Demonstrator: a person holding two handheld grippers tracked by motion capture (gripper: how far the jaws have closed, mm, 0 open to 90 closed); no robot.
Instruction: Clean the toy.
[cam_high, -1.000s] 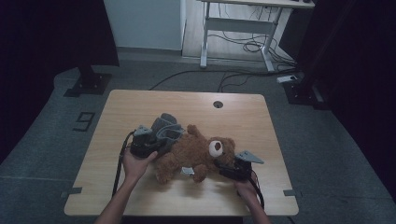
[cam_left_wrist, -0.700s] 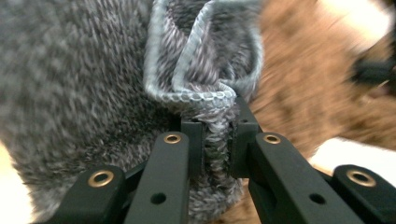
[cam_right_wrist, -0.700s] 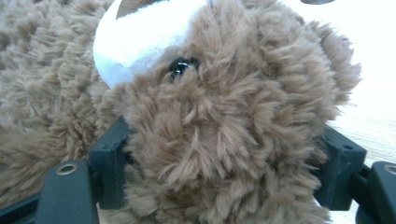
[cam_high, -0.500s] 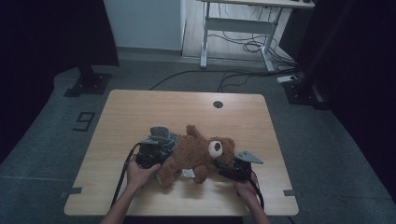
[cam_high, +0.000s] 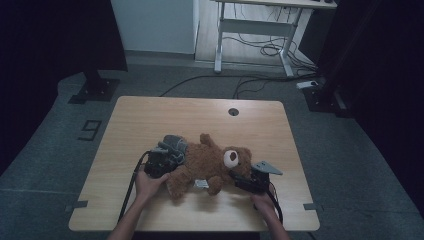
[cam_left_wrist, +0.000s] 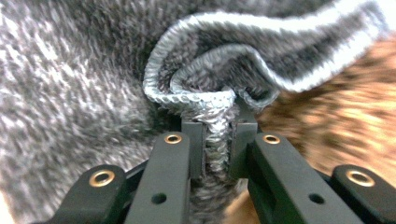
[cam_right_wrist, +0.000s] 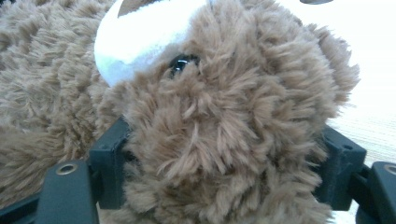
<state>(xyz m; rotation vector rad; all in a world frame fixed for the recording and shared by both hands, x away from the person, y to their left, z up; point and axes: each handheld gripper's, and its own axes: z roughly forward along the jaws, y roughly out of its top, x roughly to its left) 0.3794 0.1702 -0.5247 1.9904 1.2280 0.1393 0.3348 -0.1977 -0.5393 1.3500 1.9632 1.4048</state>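
Wooden table (cam_high: 150, 120): left gripper (cam_high: 161, 161) pinching grey knit (cam_left_wrist: 93, 70), right gripper (cam_high: 248, 181) clamping teddy bear's head (cam_right_wrist: 224, 121).

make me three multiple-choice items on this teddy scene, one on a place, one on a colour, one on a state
1. Where does the brown plush teddy bear lie?
A. on the light wooden table
B. on the floor
C. on a chair

2. What colour is the knitted garment with the pale edge?
A. red
B. grey
C. green

3. How do the left tongs stand?
A. wide open above the table
B. shut on the bear's ear
C. shut on the knitted garment

Answers:
1 A, since the high view shows the bear lying on the tabletop between both hands.
2 B, since the left gripper view shows mottled grey knit with a whitish rim.
3 C, since a fold of the knit is pinched between the jaws, while the right tongs clamp the bear's head.
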